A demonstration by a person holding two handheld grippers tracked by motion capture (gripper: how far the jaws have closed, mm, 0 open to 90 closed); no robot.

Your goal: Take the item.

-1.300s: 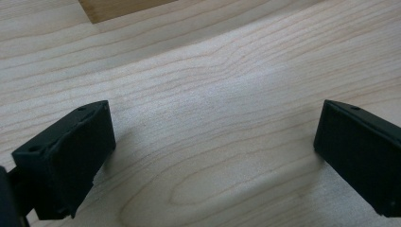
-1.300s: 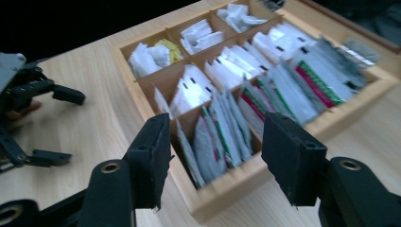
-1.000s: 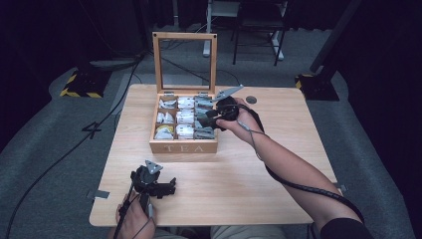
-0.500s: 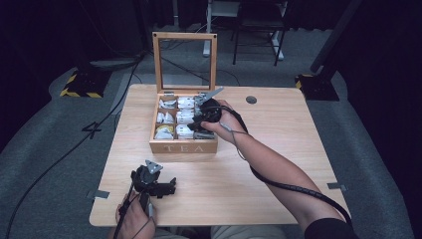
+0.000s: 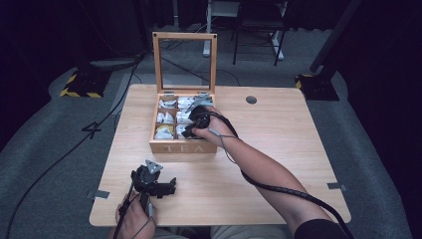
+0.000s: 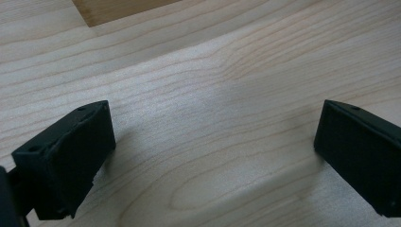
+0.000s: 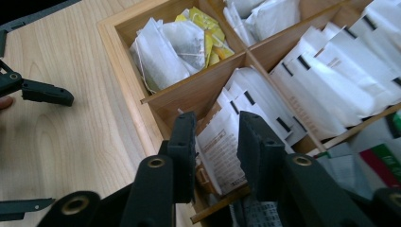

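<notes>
Picking step: right gripper fingers just closing, narrow, around a white tea sachet in the tea box; left gripper wide over desk; next, pinch firmly and lift.

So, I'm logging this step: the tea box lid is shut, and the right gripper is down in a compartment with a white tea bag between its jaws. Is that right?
Not quite: the lid is open, standing upright behind the tea box, as the high view shows. The rest holds: the right gripper is down in a compartment, its jaws just closing around a white tea bag.
</notes>
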